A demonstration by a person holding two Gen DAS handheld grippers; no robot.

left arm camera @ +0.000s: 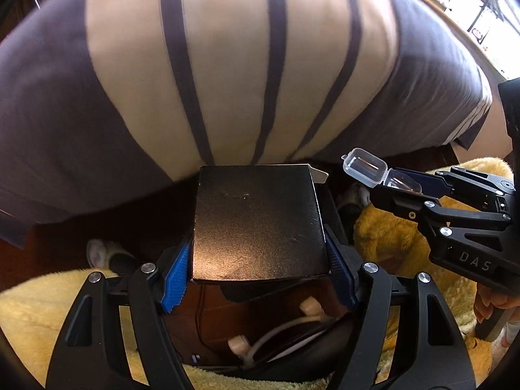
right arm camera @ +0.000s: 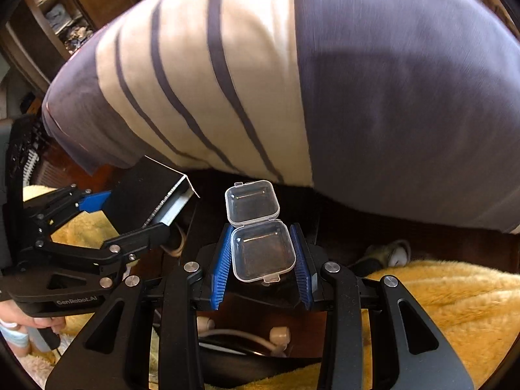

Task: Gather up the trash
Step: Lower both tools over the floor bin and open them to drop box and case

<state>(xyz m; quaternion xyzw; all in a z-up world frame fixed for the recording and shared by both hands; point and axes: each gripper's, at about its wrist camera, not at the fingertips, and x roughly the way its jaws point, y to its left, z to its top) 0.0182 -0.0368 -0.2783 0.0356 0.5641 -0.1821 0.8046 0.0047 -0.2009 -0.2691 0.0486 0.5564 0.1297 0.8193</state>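
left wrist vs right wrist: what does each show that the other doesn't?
Left wrist only: the black box's broad face filling its own gripper; a bright window at top right.
Right wrist only: straight down into the open clear plastic case; wooden shelves at top left.
Both: left gripper shut on the box, right gripper shut on the case, striped shirt, yellow fleece.

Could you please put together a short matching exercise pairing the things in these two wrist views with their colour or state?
Things:
1. black box
2. clear plastic case
3. fluffy blanket
4. striped shirt

Colour or state:
A. yellow, lying under both grippers
B. cream with dark stripes, filling the top of both views
C. lid hinged open, clamped in the right gripper
D. clamped between the blue pads of the left gripper

Pairs: 1-D, 2-C, 3-A, 4-B
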